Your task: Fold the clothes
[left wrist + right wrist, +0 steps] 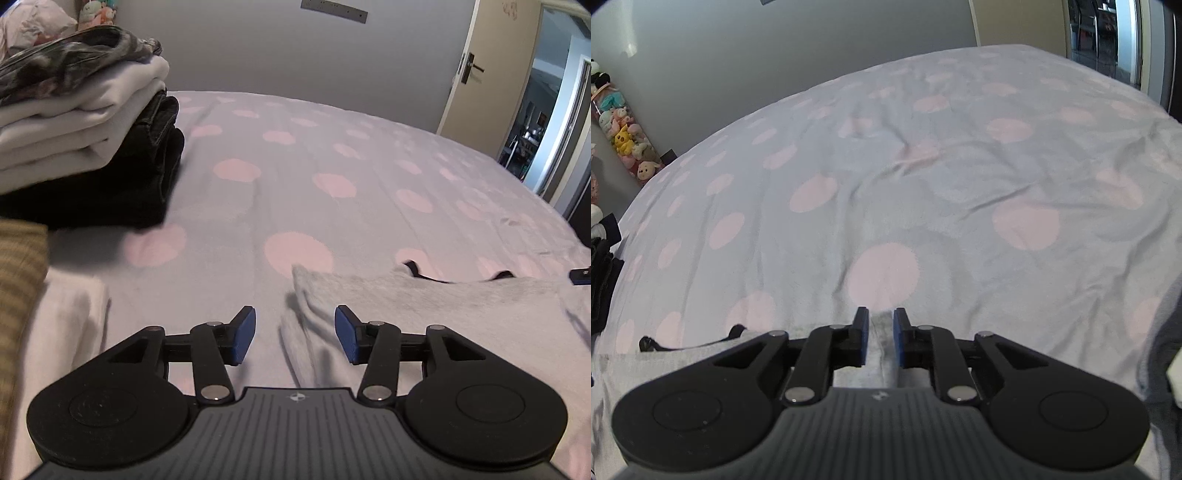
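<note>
A light grey top with dark neck trim (436, 306) lies flat on the bed, its neckline toward the far side. My left gripper (295, 334) is open, hovering over the garment's left edge, where a fold of cloth rises between the fingers. In the right wrist view the same grey top (701, 360) lies under the tool. My right gripper (881, 341) is nearly closed, pinching a ridge of the grey cloth at the garment's far edge. The tip of the right tool (580, 276) shows at the right edge of the left wrist view.
A stack of folded clothes (81, 122), white, black and patterned, stands at the back left of the bed (332, 155). An olive knit item (18, 280) and a white cloth (70, 314) lie at the near left. An open door (487, 74) is at the right. Plush toys (624, 136) stand by the wall.
</note>
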